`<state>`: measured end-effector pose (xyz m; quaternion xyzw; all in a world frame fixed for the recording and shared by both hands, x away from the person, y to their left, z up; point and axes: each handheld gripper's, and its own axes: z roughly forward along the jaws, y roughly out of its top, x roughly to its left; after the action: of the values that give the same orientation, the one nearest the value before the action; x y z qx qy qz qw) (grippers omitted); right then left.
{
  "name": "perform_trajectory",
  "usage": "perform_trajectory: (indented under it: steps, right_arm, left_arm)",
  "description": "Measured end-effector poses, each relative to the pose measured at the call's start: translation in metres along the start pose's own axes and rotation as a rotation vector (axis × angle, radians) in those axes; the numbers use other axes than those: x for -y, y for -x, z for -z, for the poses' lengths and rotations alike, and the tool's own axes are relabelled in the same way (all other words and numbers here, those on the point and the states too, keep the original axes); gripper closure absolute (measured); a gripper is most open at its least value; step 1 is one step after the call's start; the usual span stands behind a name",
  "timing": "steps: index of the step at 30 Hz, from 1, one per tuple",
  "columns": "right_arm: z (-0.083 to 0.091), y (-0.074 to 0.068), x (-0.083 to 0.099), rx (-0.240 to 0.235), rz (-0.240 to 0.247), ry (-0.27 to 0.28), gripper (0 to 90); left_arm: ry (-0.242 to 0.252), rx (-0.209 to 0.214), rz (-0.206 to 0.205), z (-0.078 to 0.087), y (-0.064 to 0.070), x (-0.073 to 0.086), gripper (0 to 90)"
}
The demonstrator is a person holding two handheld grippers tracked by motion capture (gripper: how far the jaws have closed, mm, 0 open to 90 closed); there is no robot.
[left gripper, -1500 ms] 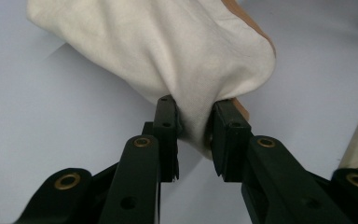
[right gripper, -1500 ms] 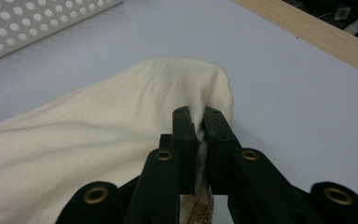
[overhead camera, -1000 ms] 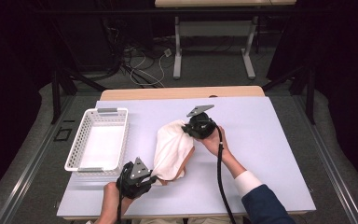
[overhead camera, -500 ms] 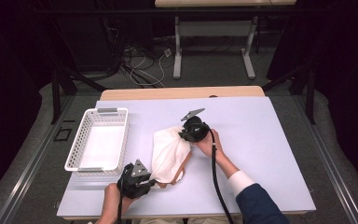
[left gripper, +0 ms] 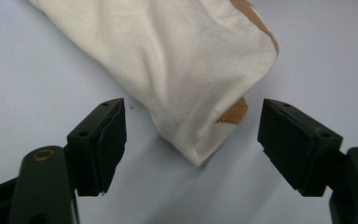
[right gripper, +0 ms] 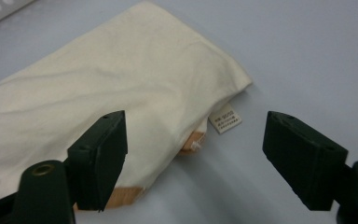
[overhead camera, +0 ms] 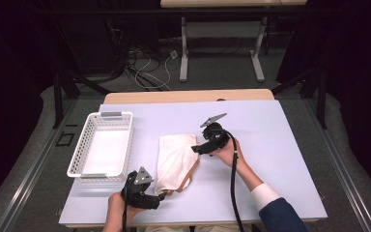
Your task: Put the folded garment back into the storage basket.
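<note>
A folded cream cloth bag (overhead camera: 175, 159) with tan straps lies flat on the pale table (overhead camera: 280, 145). My left gripper (overhead camera: 163, 196) is open at the bag's near corner (left gripper: 200, 116), which lies between its jaws untouched. My right gripper (overhead camera: 195, 150) is open too, at the bag's right edge. Its view shows the cream fabric (right gripper: 121, 93), a small white label (right gripper: 225, 119) and a tan strap end (right gripper: 191, 140) between the spread jaws.
A white mesh basket (overhead camera: 88, 133) stands at the table's left, empty. The right gripper's black cable (overhead camera: 233, 193) trails back over the table toward the person's blue sleeve (overhead camera: 280, 215). A wooden strip (overhead camera: 188, 96) edges the far side.
The right gripper swung the bag's upper part over to the left and lowered it, so the bag now lies folded flat. Both grippers now stand open at its edges.
</note>
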<state>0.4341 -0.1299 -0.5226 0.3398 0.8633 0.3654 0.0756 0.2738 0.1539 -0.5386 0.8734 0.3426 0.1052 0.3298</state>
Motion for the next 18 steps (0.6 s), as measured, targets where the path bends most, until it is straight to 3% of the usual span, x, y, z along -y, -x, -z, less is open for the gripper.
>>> perform_trajectory:
  steps: [10, 18]
  right_arm:
    - [0.03, -0.003, 0.024, -0.032, 0.015, -0.007, 9.8]
    - [0.045, -0.004, 0.041, -0.037, 0.032, 0.028, 7.4]
  left_arm:
    - [0.007, -0.041, -0.008, 0.003, -0.006, -0.007, 7.9]
    - [-0.005, -0.068, -0.021, 0.002, -0.008, -0.015, 1.5]
